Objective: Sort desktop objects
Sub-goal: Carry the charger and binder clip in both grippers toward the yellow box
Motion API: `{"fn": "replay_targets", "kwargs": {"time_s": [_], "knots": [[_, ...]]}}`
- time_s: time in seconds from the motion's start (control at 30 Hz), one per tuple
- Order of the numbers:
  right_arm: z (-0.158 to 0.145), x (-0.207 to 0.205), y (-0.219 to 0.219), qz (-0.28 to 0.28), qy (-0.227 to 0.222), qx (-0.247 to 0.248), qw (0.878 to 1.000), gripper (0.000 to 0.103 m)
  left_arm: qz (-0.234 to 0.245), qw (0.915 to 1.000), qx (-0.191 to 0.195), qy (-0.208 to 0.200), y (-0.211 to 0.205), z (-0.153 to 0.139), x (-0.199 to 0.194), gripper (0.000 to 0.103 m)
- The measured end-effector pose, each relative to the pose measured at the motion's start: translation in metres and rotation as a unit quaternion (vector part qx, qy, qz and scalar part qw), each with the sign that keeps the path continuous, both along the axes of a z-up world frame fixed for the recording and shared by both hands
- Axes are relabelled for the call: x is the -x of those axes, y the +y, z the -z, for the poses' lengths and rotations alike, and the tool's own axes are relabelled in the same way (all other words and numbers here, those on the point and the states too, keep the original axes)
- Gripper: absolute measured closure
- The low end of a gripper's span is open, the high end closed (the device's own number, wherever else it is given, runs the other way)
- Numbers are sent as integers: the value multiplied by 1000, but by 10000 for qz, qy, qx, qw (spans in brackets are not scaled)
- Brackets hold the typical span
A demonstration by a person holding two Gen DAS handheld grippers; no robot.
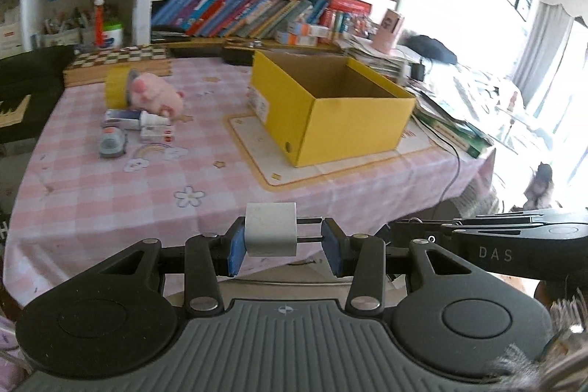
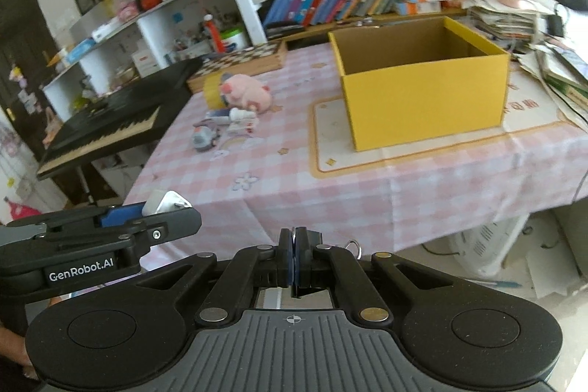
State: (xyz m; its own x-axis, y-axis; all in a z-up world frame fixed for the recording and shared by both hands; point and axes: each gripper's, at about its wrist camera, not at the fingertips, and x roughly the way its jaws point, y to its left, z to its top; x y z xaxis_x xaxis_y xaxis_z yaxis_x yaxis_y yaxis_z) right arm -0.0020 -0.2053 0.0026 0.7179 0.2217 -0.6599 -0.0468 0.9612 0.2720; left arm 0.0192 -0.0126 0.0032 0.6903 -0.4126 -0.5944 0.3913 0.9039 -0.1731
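A small white cube-shaped plug adapter (image 1: 271,233) is gripped between the blue-padded fingers (image 1: 235,254) of the left gripper (image 1: 283,247), its two metal prongs pointing to the right finger; it is held short of the table's near edge. The right gripper (image 2: 294,259) is seen clenched, pads pressed together on nothing. Beyond, on the pink checked tablecloth (image 1: 110,193), an open yellow cardboard box (image 1: 330,105) is set on a cream mat (image 1: 330,168). Left of it, a grey gadget (image 1: 112,143), small white packets (image 1: 156,129) and a pink plush pig (image 1: 156,94) are clustered. Bookshelves (image 1: 257,10) are noted behind.
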Motion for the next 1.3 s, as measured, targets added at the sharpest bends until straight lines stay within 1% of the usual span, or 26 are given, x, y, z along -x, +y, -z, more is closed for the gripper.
{"fn": "replay_targets", "kwargs": {"time_s": [0.4,0.77,1.1,1.3], "knots": [[1,8,-8,181,69,96,9998,101,284,9996,53,54,-12,3,-1,63],[2,14,-29,418,136,66,9990,101,545,9984,29,113,-35,4,-5,63],[1,9,-52,550,170,53,9983,101,728,9972,-11,166,-62,5,-16,63],[1,-1,-68,545,208,33,9983,101,739,9971,-26,190,-78,4,-26,63]]}}
